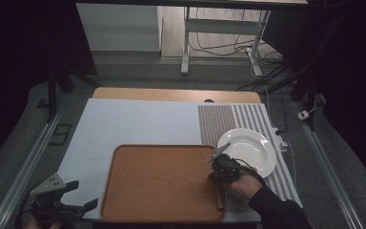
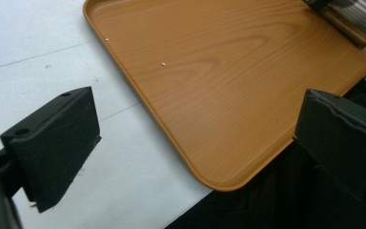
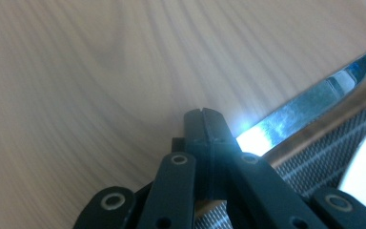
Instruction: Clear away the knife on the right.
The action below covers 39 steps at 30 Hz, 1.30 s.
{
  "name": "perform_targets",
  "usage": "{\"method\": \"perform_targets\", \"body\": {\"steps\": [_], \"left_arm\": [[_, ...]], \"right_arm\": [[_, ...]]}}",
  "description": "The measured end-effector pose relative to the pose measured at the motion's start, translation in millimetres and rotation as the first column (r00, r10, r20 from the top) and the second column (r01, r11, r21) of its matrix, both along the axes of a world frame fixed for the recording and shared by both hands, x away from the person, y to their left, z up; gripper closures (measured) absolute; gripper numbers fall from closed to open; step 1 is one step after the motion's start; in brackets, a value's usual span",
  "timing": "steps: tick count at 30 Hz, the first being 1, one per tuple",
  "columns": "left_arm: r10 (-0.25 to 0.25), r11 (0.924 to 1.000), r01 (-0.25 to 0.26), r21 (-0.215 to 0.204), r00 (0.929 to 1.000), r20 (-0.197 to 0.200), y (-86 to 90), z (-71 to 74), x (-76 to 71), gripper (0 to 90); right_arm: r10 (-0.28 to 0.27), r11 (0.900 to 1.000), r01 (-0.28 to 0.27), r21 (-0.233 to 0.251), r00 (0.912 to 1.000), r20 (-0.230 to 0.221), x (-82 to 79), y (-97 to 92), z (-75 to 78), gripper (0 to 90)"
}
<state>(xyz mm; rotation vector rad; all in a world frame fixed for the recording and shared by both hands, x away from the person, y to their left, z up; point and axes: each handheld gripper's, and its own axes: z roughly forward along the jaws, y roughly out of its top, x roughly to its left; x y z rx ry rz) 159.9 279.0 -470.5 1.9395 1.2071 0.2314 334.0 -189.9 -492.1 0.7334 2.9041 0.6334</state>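
While the right gripper [image 1: 218, 157] hung over the right edge of the wooden tray [image 1: 162, 183], its jaws were pressed together on a table knife [image 3: 310, 105]. The bright blade stuck out past the jaws, up and to the right of them, and crossed the tray rim toward the striped mat [image 1: 228, 121]. A white plate [image 1: 248, 150] stood on this mat just beyond the blade tip.

The knife looked stiff, thin and smooth, so I judge it could slip or turn between the pads. A hold nearer to the handle, which I cannot see clearly, would probably be more steady than a hold on the polished blade.

The left gripper [image 1: 76, 195] waited with its jaws wide apart and empty, off the near left corner of the tray, above the pale counter [image 1: 124, 124].
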Motion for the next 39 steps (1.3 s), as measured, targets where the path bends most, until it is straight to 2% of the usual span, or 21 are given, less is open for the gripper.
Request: {"method": "perform_targets", "body": {"steps": [4, 8, 15, 19, 22, 25, 28, 32, 34, 39], "left_arm": [[0.001, 1.0, -0.001, -0.002, 1.0, 0.0, 0.3, -0.1, 0.0, 1.3], [0.001, 1.0, -0.001, -0.001, 1.0, 0.0, 0.3, 0.0, -0.1, 1.3], [0.001, 1.0, -0.001, -0.001, 1.0, -0.001, 0.2, 0.0, 0.0, 1.2], [0.001, 1.0, -0.001, -0.002, 1.0, -0.001, 0.4, -0.1, 0.2, 1.3], [0.001, 1.0, -0.001, -0.002, 1.0, -0.001, 0.4, -0.1, 0.2, 1.3], [0.001, 1.0, -0.001, -0.002, 1.0, -0.002, 0.2, -0.1, 0.3, 1.2], [0.001, 1.0, -0.001, -0.001, 1.0, -0.002, 0.3, -0.1, 0.3, 1.3], [0.002, 1.0, -0.002, -0.001, 1.0, -0.002, 0.3, -0.1, 0.3, 1.3], [0.002, 1.0, -0.002, -0.001, 1.0, -0.003, 0.3, -0.2, 0.3, 1.3], [0.003, 1.0, -0.003, -0.002, 1.0, -0.004, 0.3, -0.3, 0.5, 1.3]], "right_arm": [[-0.03, 0.9965, 0.026, 0.079, 0.9986, 0.044, -1.4, 0.3, 10.3, 75.4], [-0.063, 0.99, 0.053, 0.131, 0.9953, 0.073, -3.2, -1.8, 18.8, 59.6], [-0.115, 0.9773, 0.09, 0.192, 0.9859, 0.122, -12.6, -5.6, 30.9, 37.3], [-0.145, 0.9647, 0.112, 0.239, 0.9813, 0.127, -16.5, -9.8, 36.4, 25.6], [-0.169, 0.9605, 0.129, 0.246, 0.9749, 0.146, -19.9, -12.5, 39.6, 15.4], [-0.18, 0.9579, 0.137, 0.252, 0.9709, 0.158, -23.4, -16.1, 41.8, 9.0], [-0.186, 0.9576, 0.141, 0.251, 0.9685, 0.166, -27.0, -19.5, 42.9, 6.9], [-0.196, 0.9519, 0.145, 0.27, 0.9647, 0.175, -31.6, -24.8, 43.6, 0.8], [-0.2, 0.9527, 0.147, 0.266, 0.9622, 0.185, -33.5, -28.4, 44.1, 0.0], [-0.232, 0.9458, 0.177, 0.272, 0.9548, 0.186, -38.8, -39.1, 45.5, 0.0]]}}
